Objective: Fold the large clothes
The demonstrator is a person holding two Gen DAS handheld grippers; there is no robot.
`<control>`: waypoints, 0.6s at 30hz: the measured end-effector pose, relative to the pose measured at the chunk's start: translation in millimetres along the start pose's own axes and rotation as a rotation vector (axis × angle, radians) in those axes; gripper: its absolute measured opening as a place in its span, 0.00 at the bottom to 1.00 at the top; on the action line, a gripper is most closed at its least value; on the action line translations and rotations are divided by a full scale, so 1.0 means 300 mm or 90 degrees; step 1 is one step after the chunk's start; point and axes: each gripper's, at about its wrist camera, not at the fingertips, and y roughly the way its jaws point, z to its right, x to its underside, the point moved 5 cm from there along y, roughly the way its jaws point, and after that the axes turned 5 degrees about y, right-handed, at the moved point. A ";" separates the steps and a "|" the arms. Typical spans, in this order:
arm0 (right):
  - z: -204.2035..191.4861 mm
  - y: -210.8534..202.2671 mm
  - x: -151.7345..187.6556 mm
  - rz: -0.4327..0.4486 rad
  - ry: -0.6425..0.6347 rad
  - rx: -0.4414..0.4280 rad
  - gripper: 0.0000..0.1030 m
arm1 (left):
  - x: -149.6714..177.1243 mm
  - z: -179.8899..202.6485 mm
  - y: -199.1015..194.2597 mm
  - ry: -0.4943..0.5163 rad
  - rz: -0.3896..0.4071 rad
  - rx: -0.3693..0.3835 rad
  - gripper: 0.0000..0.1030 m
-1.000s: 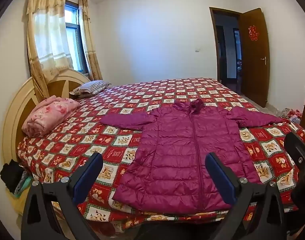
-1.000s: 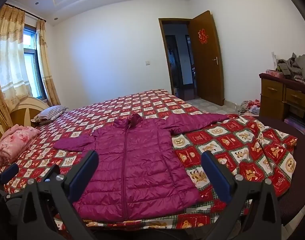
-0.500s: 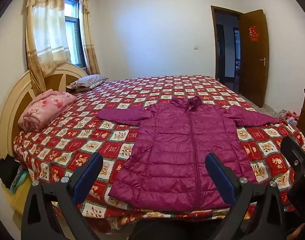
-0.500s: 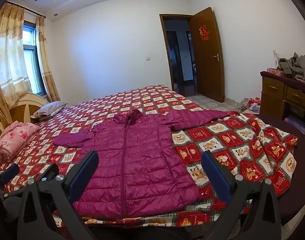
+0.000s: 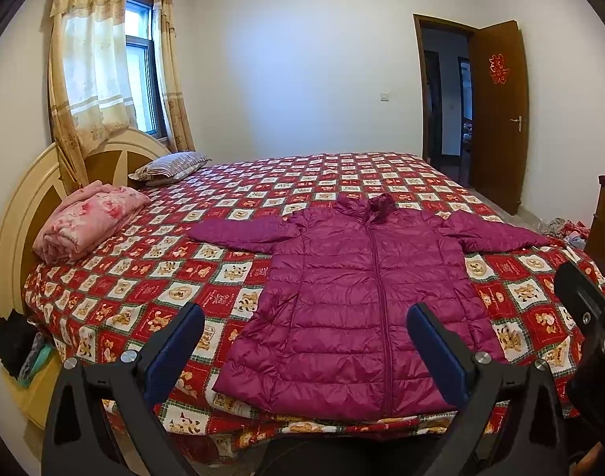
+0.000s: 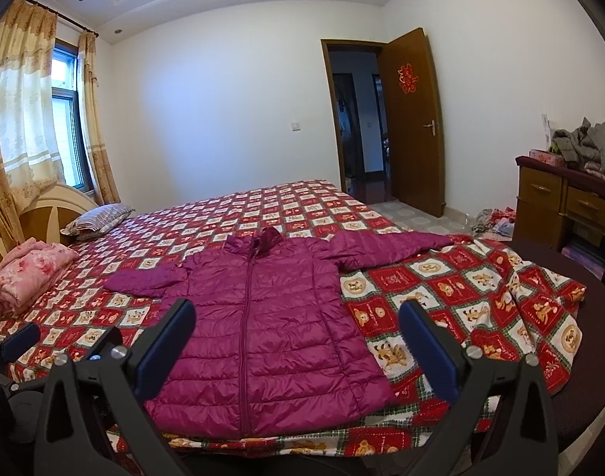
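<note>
Jaws of both grippers spread apart and empty, purple jacket (image 5: 365,305) flat on bed (image 5: 143,277) ahead, untouched

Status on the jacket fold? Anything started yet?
Done: the purple puffer jacket lies flat on the bed, zipped, front up, both sleeves spread outward. In hand: nothing; the left gripper and right gripper are both open, short of the hem, holding no fabric. Left: all of the folding, sleeves in and body over. No fold shows yet.
</note>
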 end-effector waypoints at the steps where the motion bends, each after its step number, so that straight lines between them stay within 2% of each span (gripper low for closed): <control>1: 0.000 0.000 0.000 0.000 0.001 0.000 1.00 | -0.003 0.001 0.002 -0.001 -0.001 0.002 0.99; 18: -0.005 0.003 0.013 -0.004 -0.002 0.000 1.00 | -0.003 -0.002 -0.010 0.002 0.002 0.004 0.99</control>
